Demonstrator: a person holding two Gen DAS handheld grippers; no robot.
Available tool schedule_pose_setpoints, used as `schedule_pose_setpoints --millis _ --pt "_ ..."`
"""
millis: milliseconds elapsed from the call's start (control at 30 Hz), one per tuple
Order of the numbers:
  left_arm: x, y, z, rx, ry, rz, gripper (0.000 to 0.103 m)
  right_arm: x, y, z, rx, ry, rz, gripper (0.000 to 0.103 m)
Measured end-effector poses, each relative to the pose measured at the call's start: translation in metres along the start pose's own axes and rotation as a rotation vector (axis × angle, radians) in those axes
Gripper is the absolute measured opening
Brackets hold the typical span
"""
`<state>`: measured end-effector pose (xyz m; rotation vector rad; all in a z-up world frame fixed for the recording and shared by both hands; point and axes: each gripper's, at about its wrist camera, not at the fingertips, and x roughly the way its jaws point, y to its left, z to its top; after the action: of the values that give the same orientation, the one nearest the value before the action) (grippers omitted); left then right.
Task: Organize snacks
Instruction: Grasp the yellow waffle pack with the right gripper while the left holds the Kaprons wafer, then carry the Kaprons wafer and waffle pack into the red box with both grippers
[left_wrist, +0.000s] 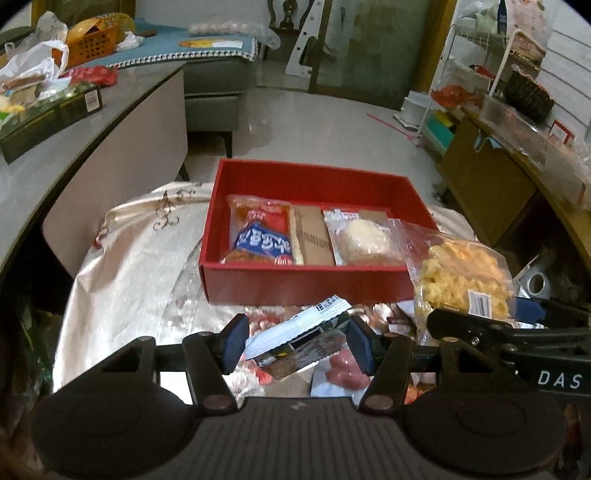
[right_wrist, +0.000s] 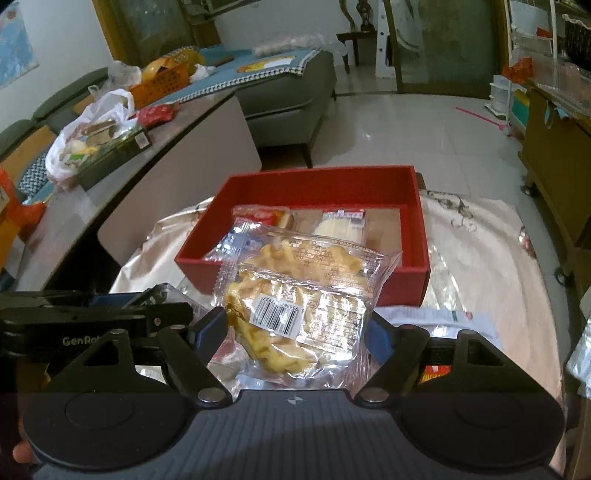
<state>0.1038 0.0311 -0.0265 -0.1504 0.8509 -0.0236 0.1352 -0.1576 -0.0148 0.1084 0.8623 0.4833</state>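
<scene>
Clear snack bag (right_wrist: 299, 310) between right fingers (right_wrist: 207, 326), pinched

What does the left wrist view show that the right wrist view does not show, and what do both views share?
Only the left wrist view: the left tool gripping a small dark-and-white snack packet, pink sweets below it, and a tape roll at the right.

Only the right wrist view: the right tool closed on the clear bag of yellow snacks, barcode facing the camera, and a wall poster at the far left.

Both: the red box holding two packets, the pale tablecloth, and the orange basket behind.
</scene>
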Motion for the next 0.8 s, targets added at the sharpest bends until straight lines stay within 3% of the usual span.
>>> schedule_pose_setpoints --millis 800 --pt "0.038 0.001 0.065 -0.067 -0.067 0.007 0.051 0.034 -0.014 0.049 0.004 -0.033 -0.010 0.082"
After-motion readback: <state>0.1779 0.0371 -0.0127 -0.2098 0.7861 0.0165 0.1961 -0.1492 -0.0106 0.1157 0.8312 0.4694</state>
